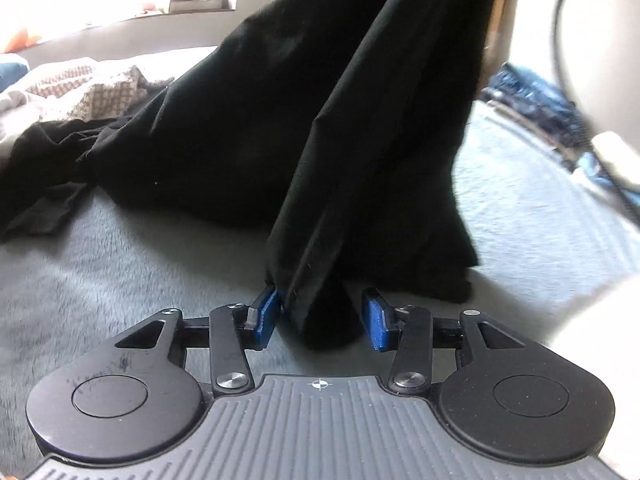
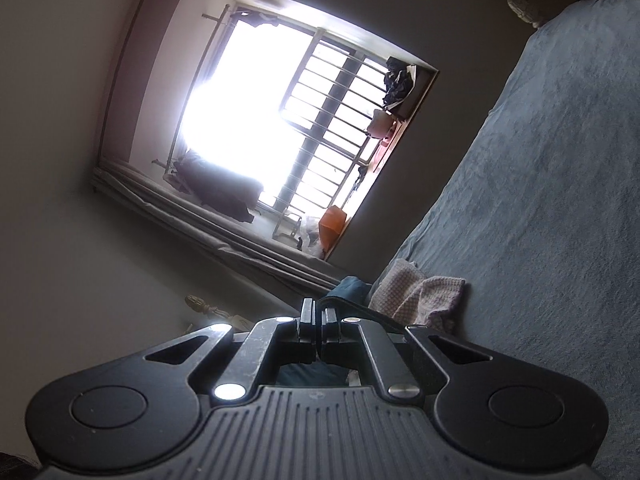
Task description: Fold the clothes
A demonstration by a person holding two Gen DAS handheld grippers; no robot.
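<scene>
Grey bedspread [image 1: 120, 248] supports the black garment [image 1: 248, 120], whose folded edge rises between the left gripper [image 1: 320, 314] jaws, parted and not pressing, probably for release. Right gripper [image 2: 319, 326] jaws are closed, empty.

Right gripper [image 2: 319, 326] jaws shut, empty; checked cloth [image 2: 416, 294] on bed [image 2: 560, 168].

Black garment [image 1: 280, 120]: matt woven cloth, smooth. Bed cover [image 1: 120, 264]: grey-blue plush, fuzzy nap. Checked cloth [image 2: 416, 292]: coarse weave. Left gripper [image 1: 322, 316]: matt black plastic, blue textured pads [image 1: 376, 322], shiny metal rivets.
</scene>
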